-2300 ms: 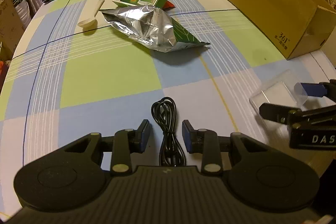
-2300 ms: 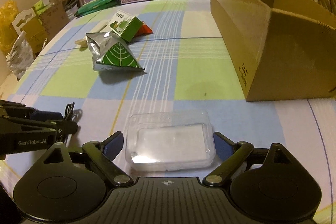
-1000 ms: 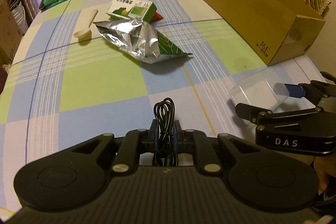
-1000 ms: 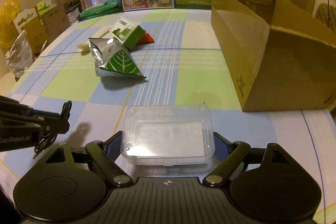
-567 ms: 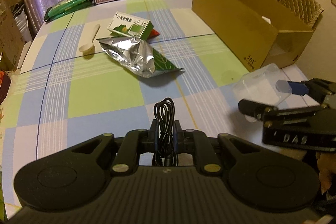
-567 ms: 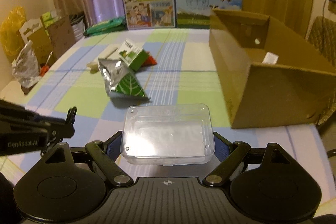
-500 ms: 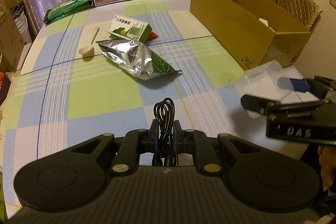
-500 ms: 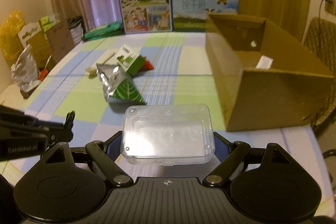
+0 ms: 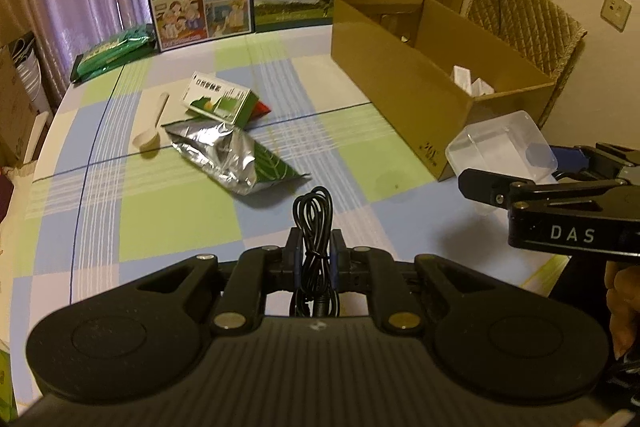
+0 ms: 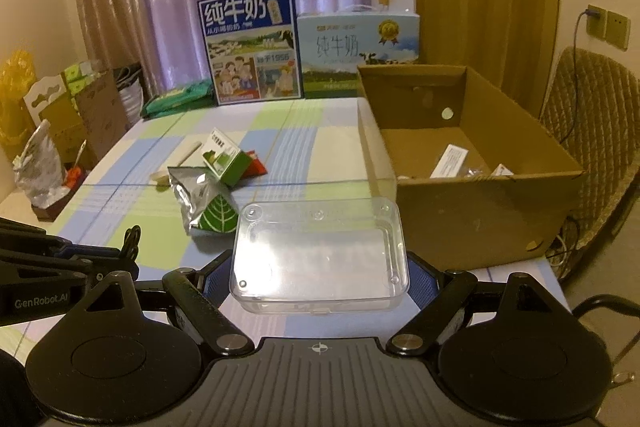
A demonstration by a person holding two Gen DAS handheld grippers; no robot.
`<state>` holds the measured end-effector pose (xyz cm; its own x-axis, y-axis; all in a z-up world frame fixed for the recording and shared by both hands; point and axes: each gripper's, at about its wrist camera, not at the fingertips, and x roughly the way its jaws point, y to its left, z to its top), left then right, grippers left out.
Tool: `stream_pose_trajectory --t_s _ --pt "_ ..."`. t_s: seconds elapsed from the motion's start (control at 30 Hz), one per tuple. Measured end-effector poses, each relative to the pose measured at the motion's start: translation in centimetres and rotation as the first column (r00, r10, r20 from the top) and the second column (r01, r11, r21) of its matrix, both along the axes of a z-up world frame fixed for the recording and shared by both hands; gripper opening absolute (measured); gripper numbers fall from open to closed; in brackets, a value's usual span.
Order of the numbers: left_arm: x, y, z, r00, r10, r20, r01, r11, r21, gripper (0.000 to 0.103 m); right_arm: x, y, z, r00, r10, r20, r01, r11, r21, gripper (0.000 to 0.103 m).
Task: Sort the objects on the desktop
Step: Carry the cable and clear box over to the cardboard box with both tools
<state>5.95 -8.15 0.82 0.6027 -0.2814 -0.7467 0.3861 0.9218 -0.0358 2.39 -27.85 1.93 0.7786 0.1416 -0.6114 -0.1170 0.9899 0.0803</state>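
- Black coiled cable (image 9: 314,227) is pinched between my left gripper (image 9: 315,255) fingers, which are nearly closed on it, low centre of the left view
- Clear plastic case (image 10: 320,254) sits clamped in my right gripper (image 10: 318,277), jaws spread wide around it, raised above the checked tablecloth (image 9: 168,203)
- Open cardboard box (image 10: 476,163) stands at the right, small items inside
- Foil pouch (image 9: 228,157), green carton (image 9: 220,101) and pale spoon (image 9: 152,125) lie mid-table, upper left of centre
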Motion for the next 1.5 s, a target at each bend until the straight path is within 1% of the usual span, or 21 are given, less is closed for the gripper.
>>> stream_pose_trajectory --t_s 0.27,0.53,1.23,1.5 --pt "-0.2 -1.5 1.1 0.999 -0.027 0.017 0.027 1.0 -0.008 0.01 -0.2 -1.4 1.6 0.999 -0.025 0.025 0.024 1.0 0.019 0.083" --pt "0.4 -3.7 1.8 0.998 -0.061 0.026 0.061 0.998 -0.019 0.01 0.1 -3.8 2.7 0.996 -0.073 0.043 0.072 0.997 0.03 0.083" --pt "3.5 -10.5 3.9 0.986 -0.156 0.063 0.158 0.987 -0.032 0.01 2.3 -9.7 3.7 0.99 -0.138 0.04 0.138 0.99 0.006 0.083" --pt "5.0 -12.6 4.6 0.981 -0.18 0.067 0.184 0.981 -0.054 0.01 3.4 -11.4 3.8 0.988 -0.146 0.043 0.146 0.989 0.001 0.083"
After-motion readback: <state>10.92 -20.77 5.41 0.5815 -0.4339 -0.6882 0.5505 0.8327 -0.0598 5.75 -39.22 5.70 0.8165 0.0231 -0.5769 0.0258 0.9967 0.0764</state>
